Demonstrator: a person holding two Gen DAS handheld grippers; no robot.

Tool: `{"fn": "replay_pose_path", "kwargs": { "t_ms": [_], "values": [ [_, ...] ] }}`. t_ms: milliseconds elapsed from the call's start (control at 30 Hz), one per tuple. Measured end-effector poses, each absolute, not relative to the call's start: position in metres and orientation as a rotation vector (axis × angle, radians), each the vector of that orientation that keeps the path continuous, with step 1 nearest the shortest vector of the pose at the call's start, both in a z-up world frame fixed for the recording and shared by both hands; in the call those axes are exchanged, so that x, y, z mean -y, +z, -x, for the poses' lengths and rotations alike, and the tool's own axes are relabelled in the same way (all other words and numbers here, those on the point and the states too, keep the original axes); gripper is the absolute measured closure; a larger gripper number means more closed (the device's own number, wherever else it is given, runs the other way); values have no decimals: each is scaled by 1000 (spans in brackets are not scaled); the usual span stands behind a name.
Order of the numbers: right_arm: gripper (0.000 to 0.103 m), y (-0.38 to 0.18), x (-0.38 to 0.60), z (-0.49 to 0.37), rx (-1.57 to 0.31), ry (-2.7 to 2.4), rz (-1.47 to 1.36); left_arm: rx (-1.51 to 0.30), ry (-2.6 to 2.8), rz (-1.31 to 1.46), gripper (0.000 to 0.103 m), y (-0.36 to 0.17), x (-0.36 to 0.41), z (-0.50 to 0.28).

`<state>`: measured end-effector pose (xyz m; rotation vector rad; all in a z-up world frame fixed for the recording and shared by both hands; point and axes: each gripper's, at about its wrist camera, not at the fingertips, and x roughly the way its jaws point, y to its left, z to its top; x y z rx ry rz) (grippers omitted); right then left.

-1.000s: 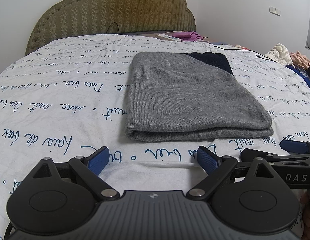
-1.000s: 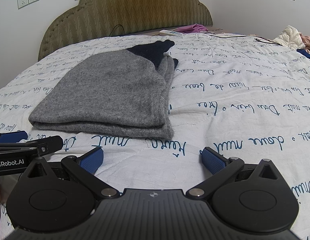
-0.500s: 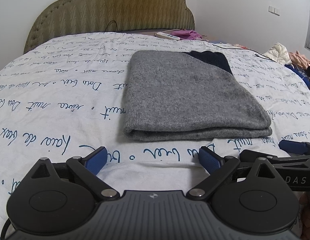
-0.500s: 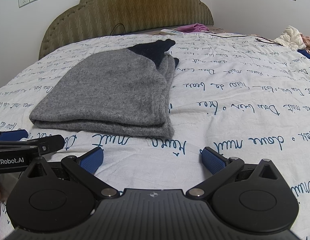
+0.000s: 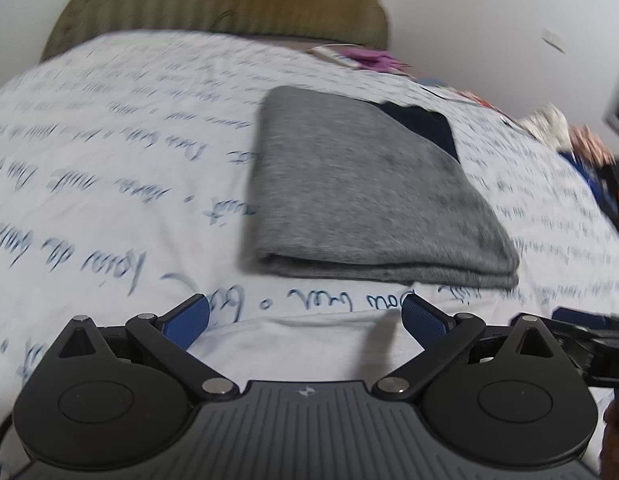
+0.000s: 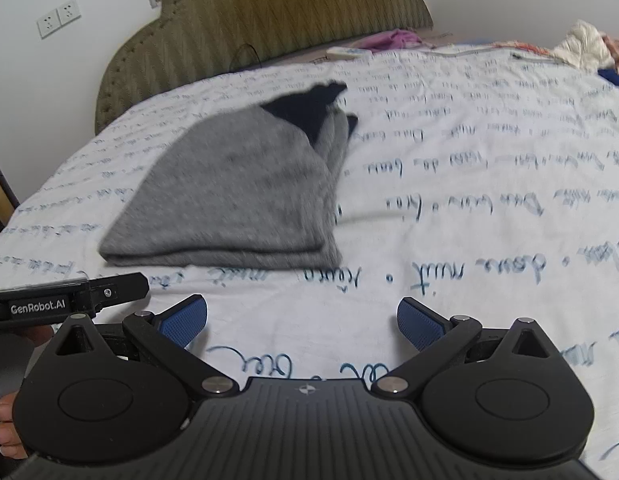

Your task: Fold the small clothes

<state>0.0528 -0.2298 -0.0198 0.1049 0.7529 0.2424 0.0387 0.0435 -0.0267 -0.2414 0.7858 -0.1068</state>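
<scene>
Neatly folded, the gray sweater (image 5: 361, 192) lies flat on the bed (image 5: 109, 184), on a white sheet printed with blue handwriting. A dark patch of the garment shows at its far corner, toward the green headboard (image 5: 213, 4). The folded edge faces both cameras, and the sweater lies apart from both tools.

The left tool (image 5: 305, 314) hangs just in front of that near edge, over bare sheet. Its jaws have just been opening and now stand wide apart, with nothing between the blue pads (image 5: 423, 316). The left view is blurred.

The right tool (image 6: 301, 316) is also spread wide and empty, over the sheet in front of the sweater's right corner. In the right view the sweater (image 6: 233, 196) sits ahead and to the left, and the other tool's finger pokes in from the left edge.

Beyond the sweater, purple cloth (image 6: 393, 38) lies by the headboard, and a heap of clothes (image 6: 585, 46) sits at the far right of the bed.
</scene>
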Motion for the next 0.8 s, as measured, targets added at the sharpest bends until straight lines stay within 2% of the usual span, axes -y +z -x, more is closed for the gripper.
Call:
{"fn": "replay_pose_path", "kwargs": {
  "t_ms": [267,467,800],
  "values": [
    [0,1,207,-58,-762,314,2,-798,-127,162,0,8,-36,-31],
    [0,-10,206,-73,-816,316,-44,-761,-159,235,0,14,-42,-27],
    [0,-11,202,-75,-830,324,-55,-763,-82,125,0,20,-38,-17]
  ]
}}
